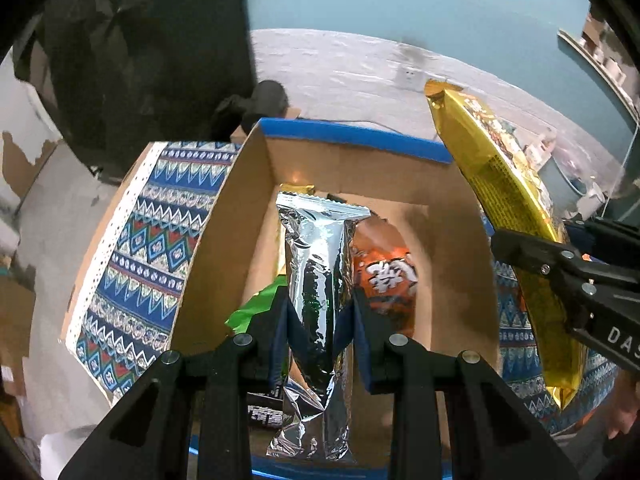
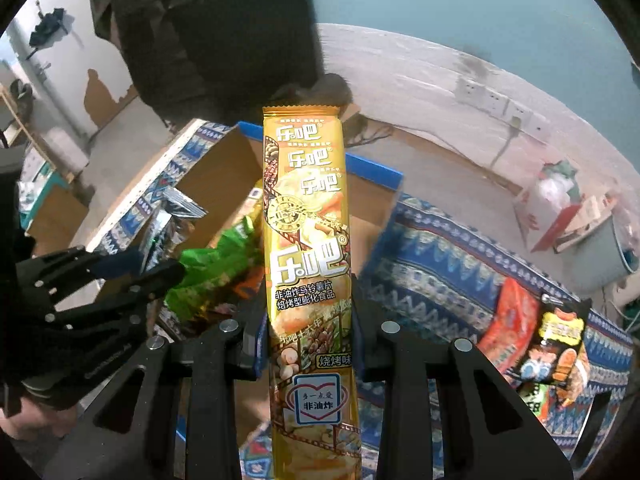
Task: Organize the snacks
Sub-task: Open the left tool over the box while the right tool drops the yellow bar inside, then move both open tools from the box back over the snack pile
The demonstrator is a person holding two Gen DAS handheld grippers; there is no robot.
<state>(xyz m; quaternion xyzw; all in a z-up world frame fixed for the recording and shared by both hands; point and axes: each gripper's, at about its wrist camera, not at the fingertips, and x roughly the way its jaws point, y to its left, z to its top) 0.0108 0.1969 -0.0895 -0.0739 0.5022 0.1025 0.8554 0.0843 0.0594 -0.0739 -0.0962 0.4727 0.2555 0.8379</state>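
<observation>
Left wrist view: left gripper [image 1: 320,316] clamped a silver packet [image 1: 316,280] over the cardboard box [image 1: 360,168]; right gripper [image 2: 308,344] clamped a gold packet [image 2: 306,240] just beside it. Step: carrying both to the box. Next: lower in, release. More snacks [image 2: 548,340] lay on the patterned cloth [image 2: 432,276].

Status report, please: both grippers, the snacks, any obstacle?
Left gripper shut on silver packet, above cardboard box. Right gripper shut on yellow packet. Nothing blocks the box.

Shabby home room: peeling wall [image 2: 100,88], patterned tablecloth [image 1: 140,248], wall sockets [image 2: 486,98].
</observation>
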